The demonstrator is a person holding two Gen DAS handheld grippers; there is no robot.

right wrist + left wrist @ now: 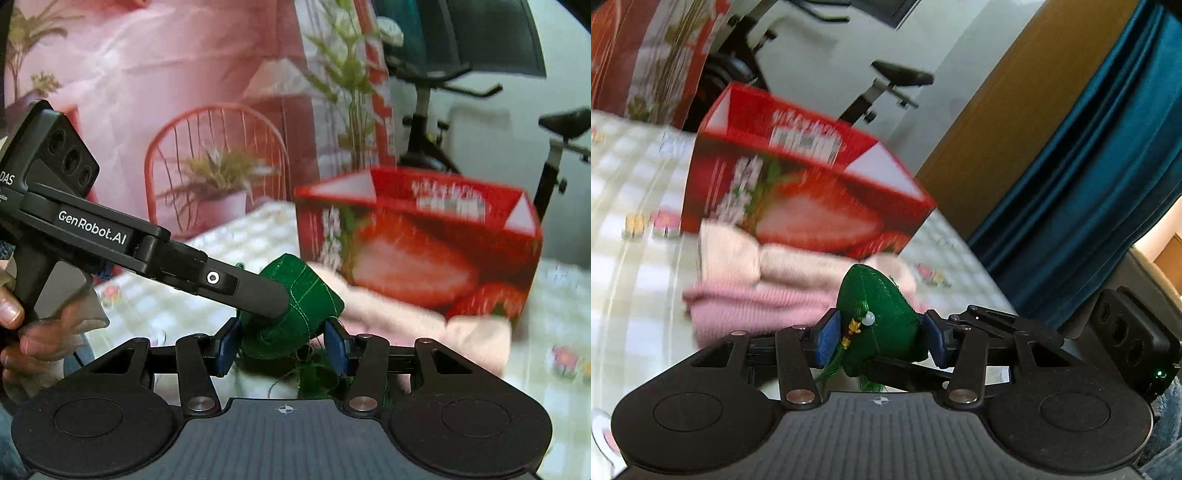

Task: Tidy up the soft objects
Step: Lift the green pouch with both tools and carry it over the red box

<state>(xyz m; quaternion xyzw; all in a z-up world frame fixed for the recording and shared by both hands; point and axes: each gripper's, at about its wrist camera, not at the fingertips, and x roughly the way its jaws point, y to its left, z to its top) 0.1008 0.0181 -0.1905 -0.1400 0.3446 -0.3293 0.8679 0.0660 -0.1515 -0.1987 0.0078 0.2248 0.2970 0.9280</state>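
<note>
Jaws of the left gripper (881, 338) clench a green stuffed ornament (882, 314); we see both blue pads (827, 341) pressed into its sides, and a gold-knotted cord with a white bead (868, 318) hangs down its front. From the right wrist view, the right gripper (282, 343) also grasps the same green ornament (303, 295), its blue pads set against the lower folds of the fabric, while the dark finger (258, 291) of the left gripper reaches in from the left and lies across the ornament's upper side. So we have both sets of jaws closed on one soft piece, held up off the surface, with loose green threads (314, 369) trailing below it.

Just behind the ornament lies a stack of folded knitwear, a cream piece (768, 258) on top of a pink one (753, 310), resting on the checked cloth (635, 206) that covers the surface. Behind the knitwear, and touching it, stands an open red carton (798, 184) printed with strawberries. A person's hand (26, 332) grips the handle of the left tool, well to the left of the ornament. Farther beyond the carton we make out an exercise bike (894, 85) and a teal curtain (1108, 166).
</note>
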